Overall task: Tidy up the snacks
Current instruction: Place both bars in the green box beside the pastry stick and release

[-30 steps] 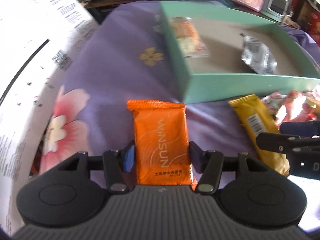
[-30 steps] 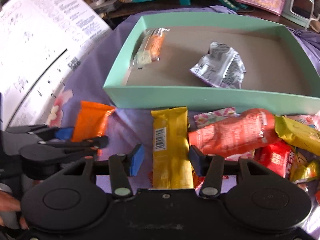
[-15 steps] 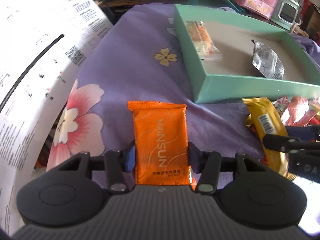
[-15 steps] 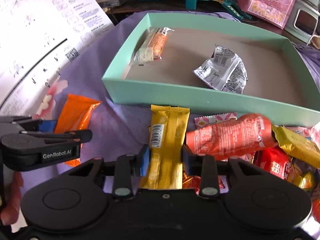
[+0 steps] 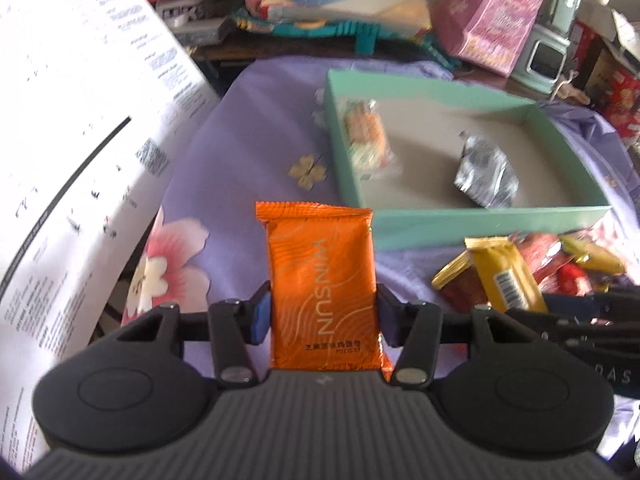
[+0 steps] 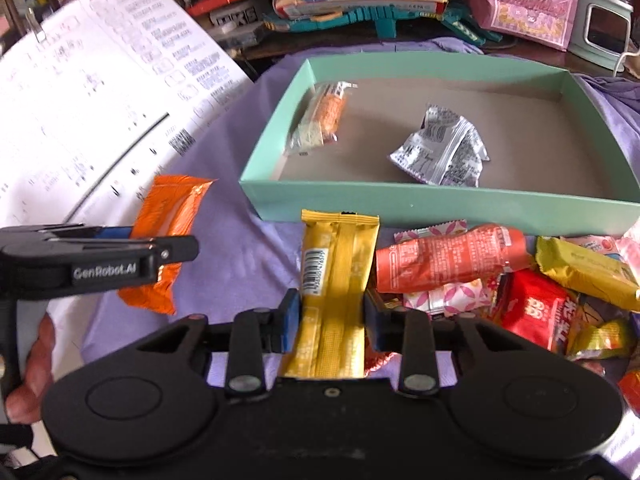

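left claw (image 5: 322, 316) grips orange "WINSUN" packet (image 5: 322, 280) | right claw (image 6: 331, 317) clamps yellow barcoded bar (image 6: 334, 292) | left claw's side reads "GenRobot.AI"

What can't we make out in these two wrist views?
- Orange packet: near end hidden behind the left gripper body, left view.
- Yellow bar: near end hidden behind the right gripper.
- Snack pile: cut off by right edge.
- Clear-wrapped snack in box: blurred, label unreadable.

We see a tabletop under a purple floral cloth (image 5: 248, 128), carrying an open mint-green box (image 6: 440, 200), a heap of snack packets (image 6: 520, 280) beside it, and a large printed sheet (image 6: 80, 120).
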`<state>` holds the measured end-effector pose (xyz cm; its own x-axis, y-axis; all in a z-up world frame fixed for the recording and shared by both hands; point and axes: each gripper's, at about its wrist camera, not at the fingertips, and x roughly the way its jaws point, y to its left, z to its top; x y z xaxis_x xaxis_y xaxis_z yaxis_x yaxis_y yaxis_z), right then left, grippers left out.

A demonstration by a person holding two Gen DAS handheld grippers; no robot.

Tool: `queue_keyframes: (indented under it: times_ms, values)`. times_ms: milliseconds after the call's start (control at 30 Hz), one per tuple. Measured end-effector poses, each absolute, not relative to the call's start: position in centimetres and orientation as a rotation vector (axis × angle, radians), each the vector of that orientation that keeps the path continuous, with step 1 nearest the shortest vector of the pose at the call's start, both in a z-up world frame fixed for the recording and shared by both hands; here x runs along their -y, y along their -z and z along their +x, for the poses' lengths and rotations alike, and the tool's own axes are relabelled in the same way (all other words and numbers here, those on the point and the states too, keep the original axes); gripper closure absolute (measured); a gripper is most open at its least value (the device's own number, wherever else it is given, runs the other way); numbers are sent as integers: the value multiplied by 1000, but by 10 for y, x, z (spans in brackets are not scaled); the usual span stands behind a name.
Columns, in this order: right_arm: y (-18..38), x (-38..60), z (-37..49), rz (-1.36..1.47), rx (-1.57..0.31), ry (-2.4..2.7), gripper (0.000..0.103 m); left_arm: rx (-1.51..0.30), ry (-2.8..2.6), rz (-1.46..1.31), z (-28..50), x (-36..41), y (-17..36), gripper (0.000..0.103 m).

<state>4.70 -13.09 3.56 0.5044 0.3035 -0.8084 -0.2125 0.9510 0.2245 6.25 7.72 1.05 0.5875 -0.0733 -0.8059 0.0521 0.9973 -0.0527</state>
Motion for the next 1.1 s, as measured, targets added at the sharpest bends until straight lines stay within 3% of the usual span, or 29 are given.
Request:
queue_keyframes:
  times_ms: [400, 833, 1100]
  values:
    - [-72, 176, 123, 198, -884, -206, 70, -843, 140, 40, 144, -27, -52, 52]
    - [-41, 177, 265, 228, -939, -179, 70, -927, 133, 18, 266, 10, -7, 51]
    - [-27, 182, 298, 286, -970, -211, 67, -972, 135, 43, 298, 20, 17, 49]
